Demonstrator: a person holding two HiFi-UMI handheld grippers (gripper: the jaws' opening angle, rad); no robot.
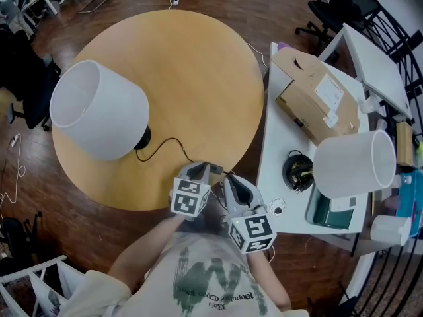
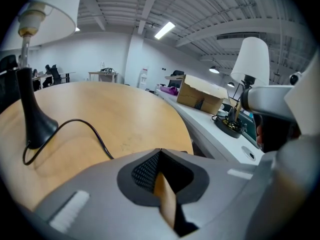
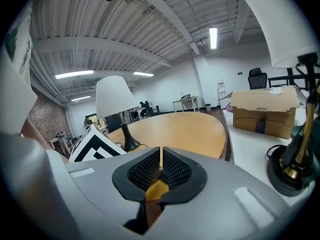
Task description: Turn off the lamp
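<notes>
A lamp with a white shade (image 1: 99, 107) and a black base (image 1: 142, 137) stands at the left of the round wooden table (image 1: 198, 65). Its black cord (image 1: 168, 140) runs toward the near edge and passes out of sight under my left gripper (image 1: 201, 168). That gripper is shut, and in the left gripper view its tips (image 2: 160, 151) meet with nothing visible between them; the lamp base (image 2: 32, 124) and cord (image 2: 95, 131) lie ahead to the left. My right gripper (image 1: 228, 180) sits right beside it, also shut (image 3: 161, 151), holding nothing.
A white side table (image 1: 274, 144) adjoins on the right, carrying a cardboard box (image 1: 317, 94) and a second lamp with a white shade (image 1: 353, 164) and a black base (image 1: 297, 170). An office chair (image 1: 330, 12) stands behind it. The person's torso is close to the table's edge.
</notes>
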